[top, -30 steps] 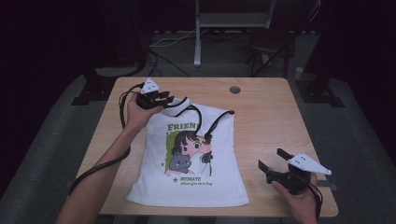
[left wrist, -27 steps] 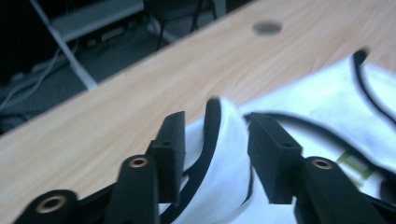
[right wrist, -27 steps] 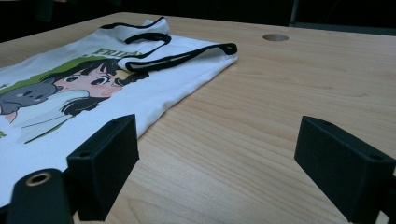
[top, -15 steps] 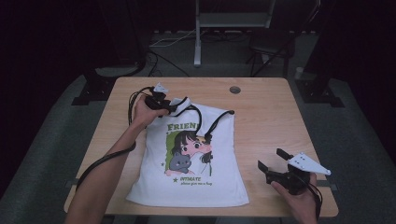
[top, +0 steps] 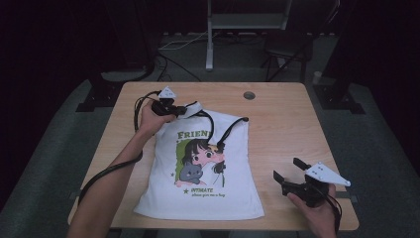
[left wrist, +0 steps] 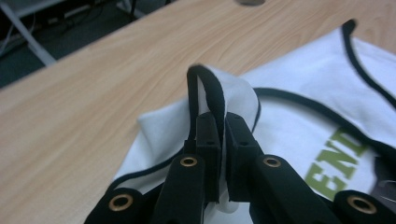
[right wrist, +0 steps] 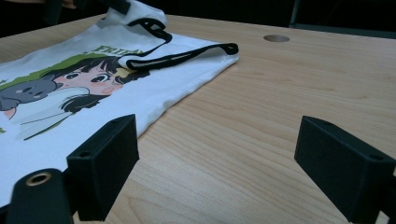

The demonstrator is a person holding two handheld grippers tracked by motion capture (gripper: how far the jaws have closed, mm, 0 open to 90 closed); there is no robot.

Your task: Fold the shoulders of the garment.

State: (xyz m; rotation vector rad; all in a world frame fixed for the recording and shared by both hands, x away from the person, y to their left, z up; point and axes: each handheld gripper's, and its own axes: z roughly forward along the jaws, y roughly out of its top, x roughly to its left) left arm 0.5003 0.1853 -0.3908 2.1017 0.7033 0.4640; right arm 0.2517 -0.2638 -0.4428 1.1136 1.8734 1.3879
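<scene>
left tongs [left wrist: 217,154] have just closed, pinching the shirt [top: 203,168] strap at eleven o'clock; right tongs [top: 289,174] gape empty on the bench [top: 282,119] at four.

The shirt [top: 203,168] is a white sleeveless top with black binding along the neck and armholes. It lies front side up on the table, hem toward the person, neck toward the far edge. The front print shows a dark-haired cartoon girl with a grey cat, green lettering above and a smaller green line below. The body lies mostly flat. The right strap [top: 233,130] is folded over onto the chest. The left strap [left wrist: 208,93] is bunched and raised off the table into an upright loop, pinched at its base.
</scene>
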